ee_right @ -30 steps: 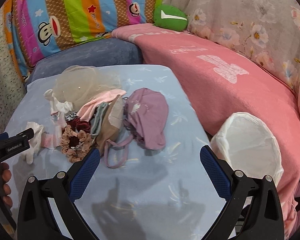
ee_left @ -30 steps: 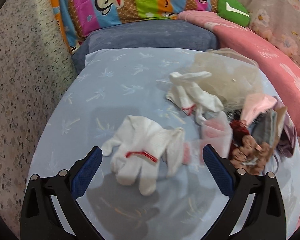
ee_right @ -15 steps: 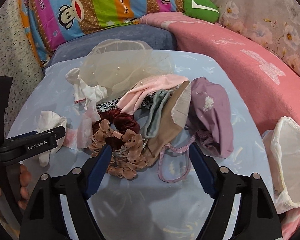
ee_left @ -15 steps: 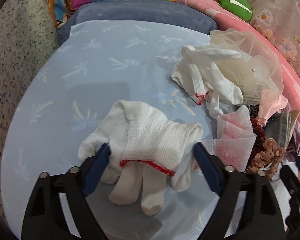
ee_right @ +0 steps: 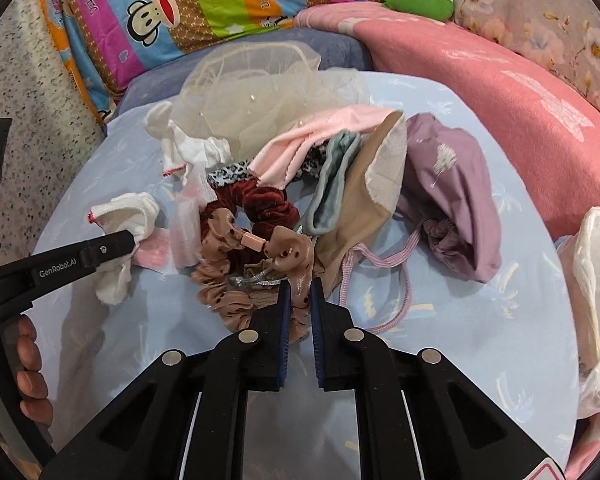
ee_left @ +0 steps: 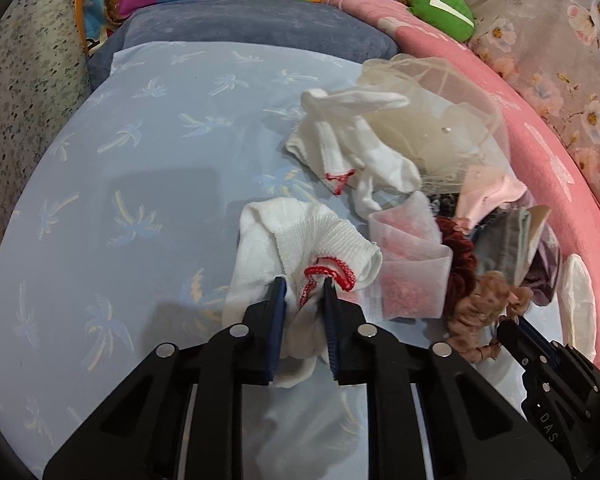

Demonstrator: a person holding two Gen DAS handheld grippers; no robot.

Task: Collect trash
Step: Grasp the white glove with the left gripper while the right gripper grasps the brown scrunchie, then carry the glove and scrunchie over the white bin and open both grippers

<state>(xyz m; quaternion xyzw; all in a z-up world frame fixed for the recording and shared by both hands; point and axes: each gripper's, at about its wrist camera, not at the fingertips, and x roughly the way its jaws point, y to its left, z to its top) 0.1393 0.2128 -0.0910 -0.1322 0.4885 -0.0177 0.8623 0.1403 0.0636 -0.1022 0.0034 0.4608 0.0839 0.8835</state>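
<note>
My left gripper point(ee_left: 303, 285) is shut on a white glove with a red cuff point(ee_left: 300, 240), which lies bunched on the pale blue table point(ee_left: 140, 184); the glove also shows in the right wrist view point(ee_right: 124, 216). My right gripper point(ee_right: 300, 286) is shut on a tan dotted scrunchie point(ee_right: 236, 276) at the near edge of a pile of cloth scraps. A second white glove point(ee_left: 340, 144) lies further back. A white bin bag point(ee_right: 592, 292) stands open at the right table edge.
The pile holds a dark red scrunchie point(ee_right: 268, 208), pink cloth point(ee_right: 312, 140), a beige scrap point(ee_right: 364, 196), a purple drawstring pouch point(ee_right: 452, 188), cream tulle point(ee_right: 260, 96) and a pink sachet point(ee_left: 408, 256). A pink-covered sofa point(ee_right: 520, 104) curves around the right.
Both grippers moved forward and shut: the left one on the near white glove, bunching it, the right one on the tan scrunchie.
</note>
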